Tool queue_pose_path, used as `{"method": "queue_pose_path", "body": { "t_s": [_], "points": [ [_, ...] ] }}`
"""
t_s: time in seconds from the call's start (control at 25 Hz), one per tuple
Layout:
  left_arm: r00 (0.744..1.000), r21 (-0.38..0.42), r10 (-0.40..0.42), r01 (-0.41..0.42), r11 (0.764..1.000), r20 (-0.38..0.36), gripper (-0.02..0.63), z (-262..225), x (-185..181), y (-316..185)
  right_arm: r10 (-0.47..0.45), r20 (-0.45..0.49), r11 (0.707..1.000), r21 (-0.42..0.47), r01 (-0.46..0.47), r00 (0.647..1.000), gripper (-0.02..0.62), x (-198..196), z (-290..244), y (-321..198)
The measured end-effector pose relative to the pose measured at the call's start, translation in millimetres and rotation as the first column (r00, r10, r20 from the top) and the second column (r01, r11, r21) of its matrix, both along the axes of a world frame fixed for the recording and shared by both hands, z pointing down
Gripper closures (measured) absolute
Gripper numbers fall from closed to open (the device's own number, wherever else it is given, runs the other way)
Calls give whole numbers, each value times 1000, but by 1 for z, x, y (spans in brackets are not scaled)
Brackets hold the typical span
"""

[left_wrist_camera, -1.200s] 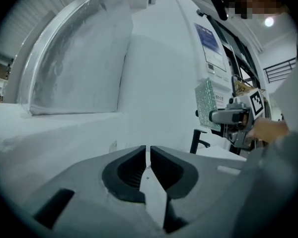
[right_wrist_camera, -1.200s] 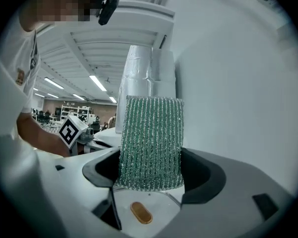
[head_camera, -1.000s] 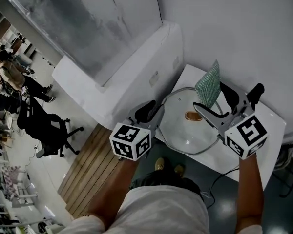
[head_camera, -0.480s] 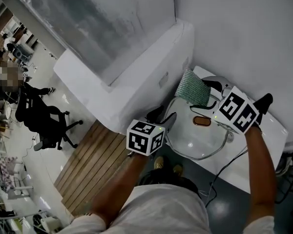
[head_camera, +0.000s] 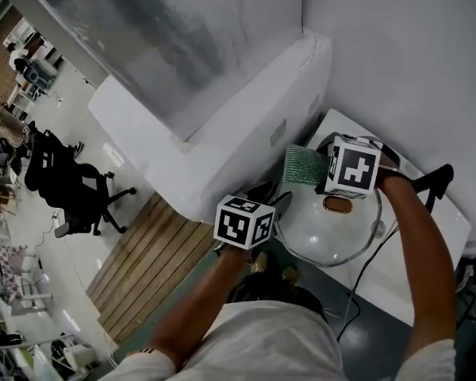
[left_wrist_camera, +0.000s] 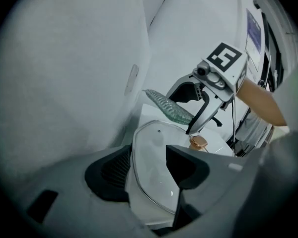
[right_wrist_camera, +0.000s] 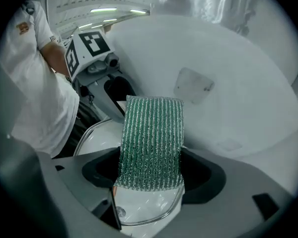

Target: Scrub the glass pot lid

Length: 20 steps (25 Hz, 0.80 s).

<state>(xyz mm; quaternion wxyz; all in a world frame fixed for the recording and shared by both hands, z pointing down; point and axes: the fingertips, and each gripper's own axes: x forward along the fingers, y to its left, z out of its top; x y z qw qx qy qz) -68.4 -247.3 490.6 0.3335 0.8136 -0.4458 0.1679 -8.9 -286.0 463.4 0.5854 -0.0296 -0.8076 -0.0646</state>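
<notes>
Glossy clear glass lid [head_camera: 325, 235] with metal rim, shiny copper-toned knob [head_camera: 338, 205], rough ribbed green mesh scrub pad [right_wrist_camera: 151, 140]

Head camera overhead, two close, lid [head_camera: 325, 232] shared

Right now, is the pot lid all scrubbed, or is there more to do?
Done: the right tongs grip the green scrubber. In hand: it hangs over the glass lid at its far edge, while the left tongs are opening around the near rim. Left: the scrubbing itself; I see no suds or wipe marks yet.
</notes>
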Motion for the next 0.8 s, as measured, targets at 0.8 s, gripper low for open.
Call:
{"method": "queue_pose_path", "body": {
  "t_s": [0.8],
  "points": [
    [999, -96, 41, -41, 995, -1, 408, 32, 2, 2, -87, -231, 994, -85, 69, 969, 247, -6, 54, -2]
  ]
}}
